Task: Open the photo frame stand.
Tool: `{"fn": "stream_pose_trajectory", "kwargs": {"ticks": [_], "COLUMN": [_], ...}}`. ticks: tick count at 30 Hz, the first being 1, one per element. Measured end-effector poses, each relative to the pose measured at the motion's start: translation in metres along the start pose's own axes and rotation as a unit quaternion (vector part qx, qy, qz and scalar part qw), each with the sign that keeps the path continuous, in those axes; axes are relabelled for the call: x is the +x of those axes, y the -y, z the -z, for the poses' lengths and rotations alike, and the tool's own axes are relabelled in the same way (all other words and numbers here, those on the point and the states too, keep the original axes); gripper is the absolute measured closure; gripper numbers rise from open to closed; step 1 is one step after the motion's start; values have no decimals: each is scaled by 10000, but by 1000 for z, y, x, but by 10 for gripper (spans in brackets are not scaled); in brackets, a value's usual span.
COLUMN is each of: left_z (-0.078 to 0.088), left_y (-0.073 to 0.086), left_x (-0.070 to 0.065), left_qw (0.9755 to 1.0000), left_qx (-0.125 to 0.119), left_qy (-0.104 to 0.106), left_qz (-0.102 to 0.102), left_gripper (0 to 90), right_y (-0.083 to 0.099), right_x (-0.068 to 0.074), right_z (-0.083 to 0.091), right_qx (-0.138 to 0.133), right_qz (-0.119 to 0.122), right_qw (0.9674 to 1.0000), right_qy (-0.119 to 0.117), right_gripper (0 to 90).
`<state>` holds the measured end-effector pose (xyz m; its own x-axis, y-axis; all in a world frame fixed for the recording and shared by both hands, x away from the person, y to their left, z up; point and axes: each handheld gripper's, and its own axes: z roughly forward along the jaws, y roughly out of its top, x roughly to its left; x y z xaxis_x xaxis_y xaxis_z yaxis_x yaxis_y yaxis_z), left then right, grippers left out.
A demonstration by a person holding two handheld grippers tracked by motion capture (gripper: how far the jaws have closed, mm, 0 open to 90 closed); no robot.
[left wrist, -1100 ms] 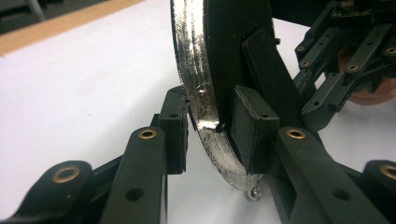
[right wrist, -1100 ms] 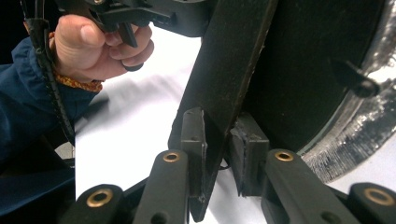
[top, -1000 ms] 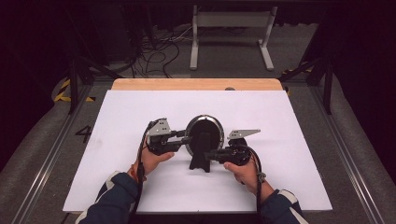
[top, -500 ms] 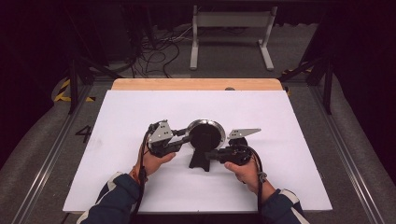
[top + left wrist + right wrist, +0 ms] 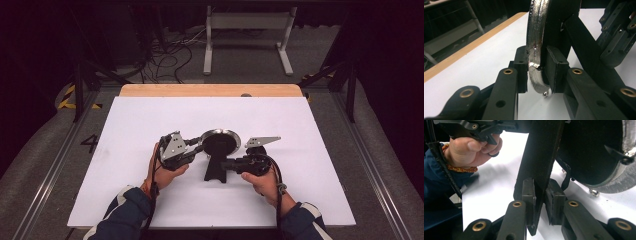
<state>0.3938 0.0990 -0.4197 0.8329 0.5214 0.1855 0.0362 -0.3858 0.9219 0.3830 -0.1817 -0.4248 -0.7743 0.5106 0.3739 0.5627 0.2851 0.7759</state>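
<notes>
1. Two grips: left hand-held gripper (image 5: 534,72) has just been closing and pinches the pan (image 5: 220,141) by its stiff metal rim.
2. Right hand-held gripper (image 5: 540,202) clamps the flat black handle (image 5: 540,157).
3. Mid-desk (image 5: 125,125), the pan looks rigid and fairly heavy; the rim could slip.

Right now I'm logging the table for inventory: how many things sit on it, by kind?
Round silver-rimmed piece on a black stand: 1
Grippers: 2, left gripper and right gripper
Total: 3
</notes>
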Motion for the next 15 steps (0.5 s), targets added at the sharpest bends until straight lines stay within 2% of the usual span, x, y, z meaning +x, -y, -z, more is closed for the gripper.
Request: {"fn": "stream_pose_trajectory", "kwargs": {"ticks": [6, 8, 10, 13, 15], "left_z": [0, 1, 2, 3, 2], "left_y": [2, 4, 6, 7, 8], "left_x": [-2, 1, 2, 3, 5], "left_qw": [10000, 9999, 9999, 9998, 9996], "left_qx": [-30, -30, -45, -42, -87], "left_qy": [-64, 26, 113, 199, 268], "left_qz": [-62, -97, -34, -41, 47], "left_gripper": [735, 739, 747, 752, 752], "right_y": [-1, -1, 0, 0, 1], "right_x": [0, 0, 0, 0, 0], "right_z": [1, 1, 1, 1, 2], "right_qx": [10, 28, 28, 40, 48], "right_qz": [4, -9, -30, -16, -13], "right_qw": [10000, 10000, 10000, 10000, 9999], "right_qy": [65, 72, 62, 86, 100], "right_gripper": [785, 786, 788, 787, 787]}}
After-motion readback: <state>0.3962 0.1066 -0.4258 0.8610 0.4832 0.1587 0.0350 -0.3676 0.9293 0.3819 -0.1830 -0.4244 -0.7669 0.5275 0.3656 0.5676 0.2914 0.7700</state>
